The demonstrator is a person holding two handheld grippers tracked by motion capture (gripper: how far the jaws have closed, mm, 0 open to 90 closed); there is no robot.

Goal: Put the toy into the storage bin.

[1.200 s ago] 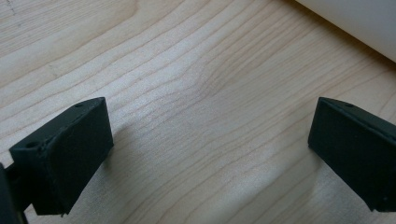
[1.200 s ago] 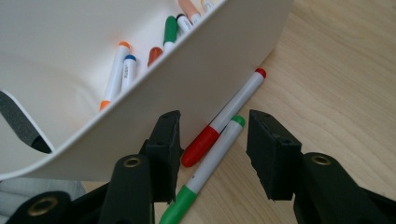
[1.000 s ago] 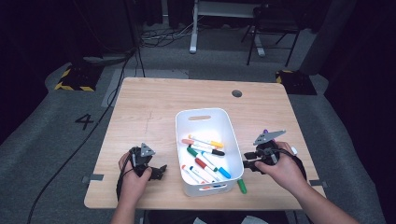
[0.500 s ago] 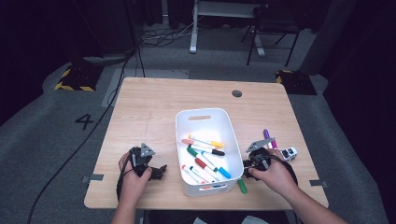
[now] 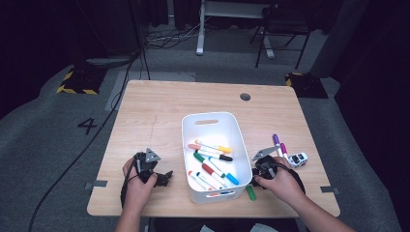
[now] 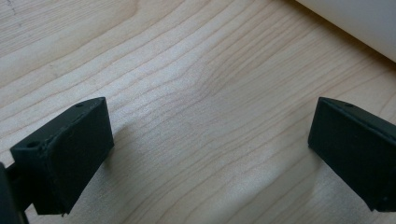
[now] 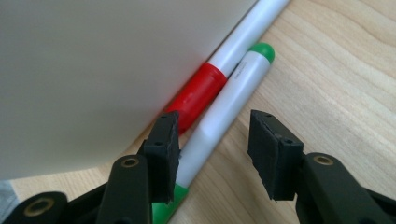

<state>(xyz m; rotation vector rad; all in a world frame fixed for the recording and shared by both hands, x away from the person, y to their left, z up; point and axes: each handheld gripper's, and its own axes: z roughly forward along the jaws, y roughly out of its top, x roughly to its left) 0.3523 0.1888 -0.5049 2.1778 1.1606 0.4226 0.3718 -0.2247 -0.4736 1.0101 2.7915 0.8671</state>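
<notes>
A white bin (image 5: 209,121) at the table's middle holds several markers. My right gripper (image 7: 215,149) stands low beside the bin's right wall (image 7: 93,70), jaws open. A white marker with green ends (image 7: 229,102) lies on the wood between them, close to the left jaw and clear of the right one. A red-capped marker (image 7: 198,91) lies beside it against the bin. In the high view the right gripper (image 5: 253,180) sits just above the green marker (image 5: 251,193). My left gripper (image 5: 164,178) rests left of the bin, wide open (image 6: 205,149) over bare wood.
Two purple markers (image 5: 276,143) and a small white toy car (image 5: 298,159) lie right of the right hand. The bin's corner (image 6: 359,23) shows ahead of the left jaws. A round cable hole (image 5: 245,96) sits at the back of the table (image 5: 154,106).
The right gripper has come down to the table beside the bin, uncovering the purple markers and toy car behind it. The left gripper has stayed put.
</notes>
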